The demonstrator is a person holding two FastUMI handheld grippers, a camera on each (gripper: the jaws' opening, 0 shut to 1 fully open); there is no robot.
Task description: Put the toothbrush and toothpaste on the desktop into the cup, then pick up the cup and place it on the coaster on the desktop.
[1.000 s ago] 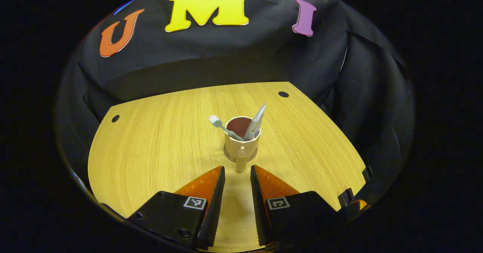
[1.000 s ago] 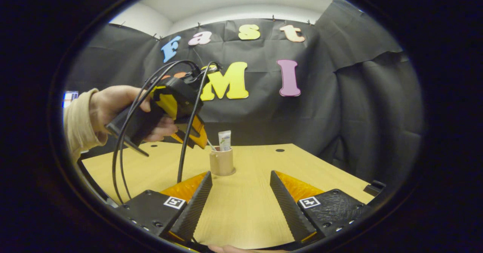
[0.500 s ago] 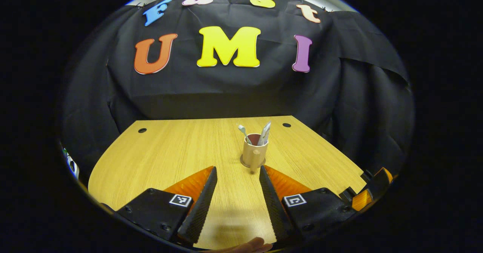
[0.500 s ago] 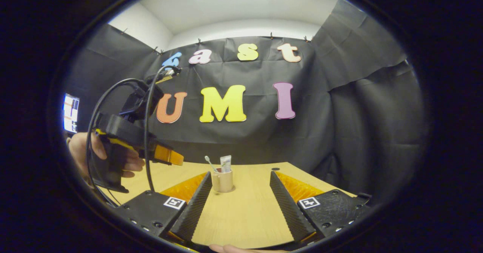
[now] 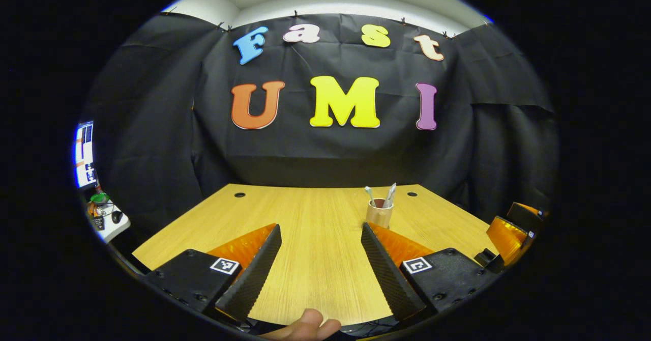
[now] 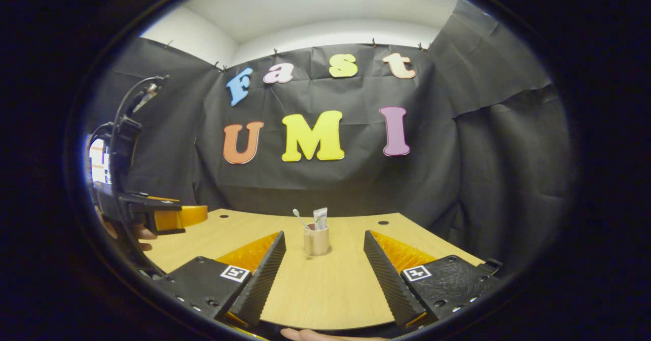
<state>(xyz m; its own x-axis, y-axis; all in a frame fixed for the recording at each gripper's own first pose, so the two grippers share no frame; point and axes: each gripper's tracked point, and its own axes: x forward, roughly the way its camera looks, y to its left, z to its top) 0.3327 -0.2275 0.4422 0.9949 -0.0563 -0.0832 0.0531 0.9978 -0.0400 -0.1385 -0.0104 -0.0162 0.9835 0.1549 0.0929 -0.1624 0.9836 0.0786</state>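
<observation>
A tan cup [image 5: 379, 214] stands upright toward the far right of the wooden table [image 5: 305, 214], with a toothbrush [image 5: 370, 194] and a toothpaste tube [image 5: 390, 194] sticking out of it. In the right gripper view the cup [image 6: 317, 240] rests on a round coaster [image 6: 319, 253], holding the toothbrush [image 6: 299, 216] and toothpaste [image 6: 320, 218]. My left gripper [image 5: 320, 227] is open and holds nothing, well short of the cup. My right gripper [image 6: 324, 235] is open too, also apart from the cup. The left gripper [image 6: 173, 217] hovers at the table's left side.
Two small round holes [image 5: 239, 195] [image 5: 412, 194] mark the table's far edge. A side desk with a screen [image 5: 84, 152] and small clutter [image 5: 104, 214] sits off to the left. The right gripper [image 5: 508, 231] hangs at the table's right edge. A thumb [image 5: 305, 328] shows below.
Both grippers have pulled back from the cup, so it looks smaller and farther. The left gripper has levelled out and its fingers stand wider apart. The cup has not moved.
</observation>
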